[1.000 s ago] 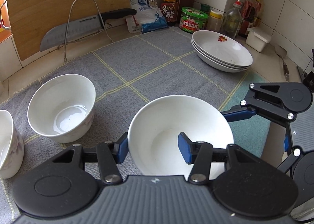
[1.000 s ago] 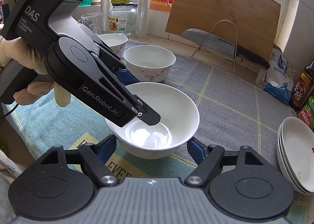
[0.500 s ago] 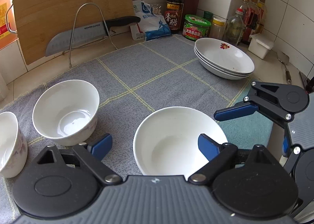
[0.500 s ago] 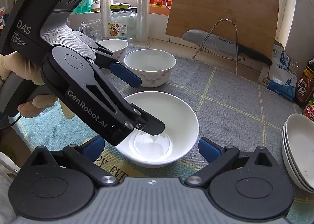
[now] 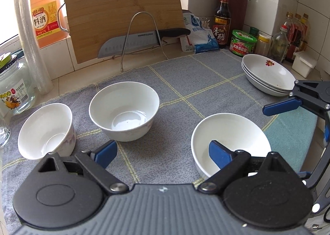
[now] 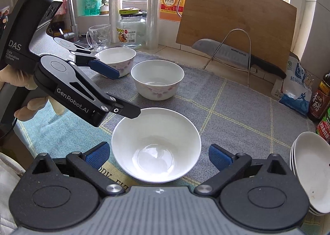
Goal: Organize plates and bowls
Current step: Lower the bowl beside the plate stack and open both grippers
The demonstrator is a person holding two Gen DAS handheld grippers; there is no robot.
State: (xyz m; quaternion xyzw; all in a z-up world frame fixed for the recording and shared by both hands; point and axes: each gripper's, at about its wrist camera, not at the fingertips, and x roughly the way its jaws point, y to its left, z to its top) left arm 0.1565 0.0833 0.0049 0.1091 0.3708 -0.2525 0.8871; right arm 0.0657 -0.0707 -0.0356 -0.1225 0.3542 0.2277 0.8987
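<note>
A: Item one — plain white bowl (image 6: pixel 156 144). Location?

B: On the grey checked cloth (image 5: pixel 206 82), nearest the front edge; two flowered bowls (image 6: pixel 157 79) (image 6: pixel 115 60) stand behind it, the stack of plates (image 5: pixel 268 74) off to its right. Upright, mouth up. It is round, so it has no long axis to speak of.

A: Right gripper (image 6: pixel 157 155)?

B: Jaws wide, having just been opening; the bowl sits between the pads, untouched.

A: Left gripper (image 5: pixel 163 152)?

B: Also spread wide, jaws just opened further — nothing held. One pad hangs over the plain bowl's near rim, clear of it.

A: Step in hand?

B: Likely nesting the bowls. To do it well: pinch one wall of the plain bowl at the rim, one pad inside and one outside, lift level, and lower it straight into the nearer flowered bowl — no sliding, so the cloth stays flat.
</note>
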